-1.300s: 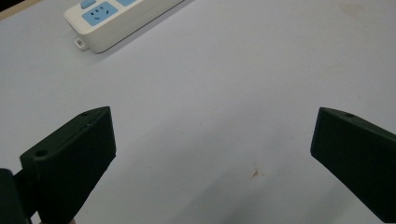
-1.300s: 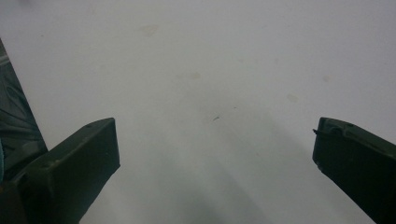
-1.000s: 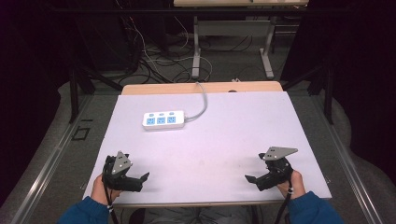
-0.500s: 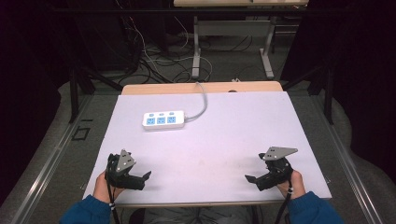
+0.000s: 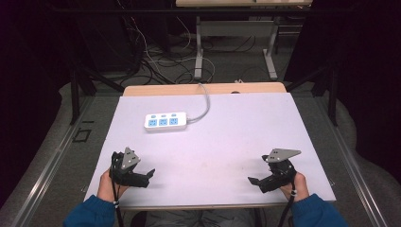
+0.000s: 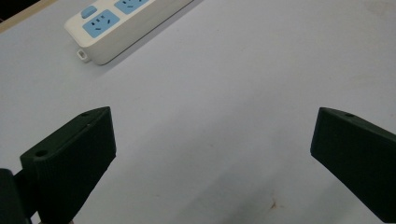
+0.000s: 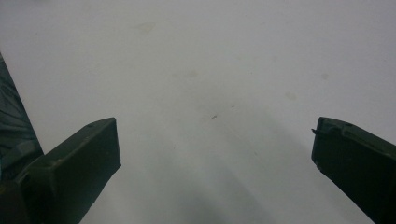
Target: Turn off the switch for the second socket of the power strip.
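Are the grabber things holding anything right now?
No. The left hand-held gripper and the right hand-held gripper are both open, with bare table between their jaws. The power strip lies untouched.

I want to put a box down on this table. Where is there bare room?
Bare: the whole stretch between the power strip and the two tools, left tool and right tool, plus the table's right half. Crowded only at the strip and its cable.

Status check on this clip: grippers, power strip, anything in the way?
Left gripper open, empty, near table edge. Right gripper open, empty, likewise. Power strip untouched at far left of table, cable off the back. Nothing between.
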{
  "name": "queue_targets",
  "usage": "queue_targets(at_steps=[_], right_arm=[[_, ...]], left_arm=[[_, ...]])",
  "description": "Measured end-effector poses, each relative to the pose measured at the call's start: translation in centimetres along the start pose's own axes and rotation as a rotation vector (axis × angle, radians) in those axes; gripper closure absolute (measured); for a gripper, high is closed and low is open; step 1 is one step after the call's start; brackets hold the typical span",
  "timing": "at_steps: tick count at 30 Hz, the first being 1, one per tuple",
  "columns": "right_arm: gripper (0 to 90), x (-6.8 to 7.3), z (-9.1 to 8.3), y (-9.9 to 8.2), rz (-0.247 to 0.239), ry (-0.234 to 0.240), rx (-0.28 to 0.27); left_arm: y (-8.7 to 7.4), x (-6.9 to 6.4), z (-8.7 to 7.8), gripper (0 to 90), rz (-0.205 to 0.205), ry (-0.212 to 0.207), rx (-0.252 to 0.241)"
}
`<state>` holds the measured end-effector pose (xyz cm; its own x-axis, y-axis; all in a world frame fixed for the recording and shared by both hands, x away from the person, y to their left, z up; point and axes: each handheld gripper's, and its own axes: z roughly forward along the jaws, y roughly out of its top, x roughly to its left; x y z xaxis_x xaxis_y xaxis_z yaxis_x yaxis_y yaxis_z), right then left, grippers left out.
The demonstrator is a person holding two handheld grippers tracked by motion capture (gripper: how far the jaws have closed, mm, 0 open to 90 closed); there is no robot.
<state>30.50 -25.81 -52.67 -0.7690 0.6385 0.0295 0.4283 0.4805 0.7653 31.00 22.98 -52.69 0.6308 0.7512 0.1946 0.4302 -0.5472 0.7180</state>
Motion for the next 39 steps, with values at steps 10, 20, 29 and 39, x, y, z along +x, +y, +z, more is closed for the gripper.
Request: queue_targets(at_steps=[10, 20, 29, 39], right_arm=[[0.8, 0.0, 0.0, 0.0, -0.002, -0.010, -0.006], [0.9, 0.0, 0.1, 0.0, 0.006, -0.018, -0.005], [0.8, -0.1, 0.1, 0.0, 0.003, -0.007, 0.003], [0.8, 0.0, 0.2, 0.0, 0.002, -0.010, 0.008]], left_arm=[[0.6, 0.1, 0.5, 0.0, 0.009, -0.002, -0.005], [1.5, 0.5, 2.0, 0.0, 0.020, -0.009, 0.007], [2.2, 1.7, 3.3, 0.0, -0.008, -0.008, 0.012], [2.9, 2.5, 5.0, 0.0, -0.024, -0.012, 0.023]])
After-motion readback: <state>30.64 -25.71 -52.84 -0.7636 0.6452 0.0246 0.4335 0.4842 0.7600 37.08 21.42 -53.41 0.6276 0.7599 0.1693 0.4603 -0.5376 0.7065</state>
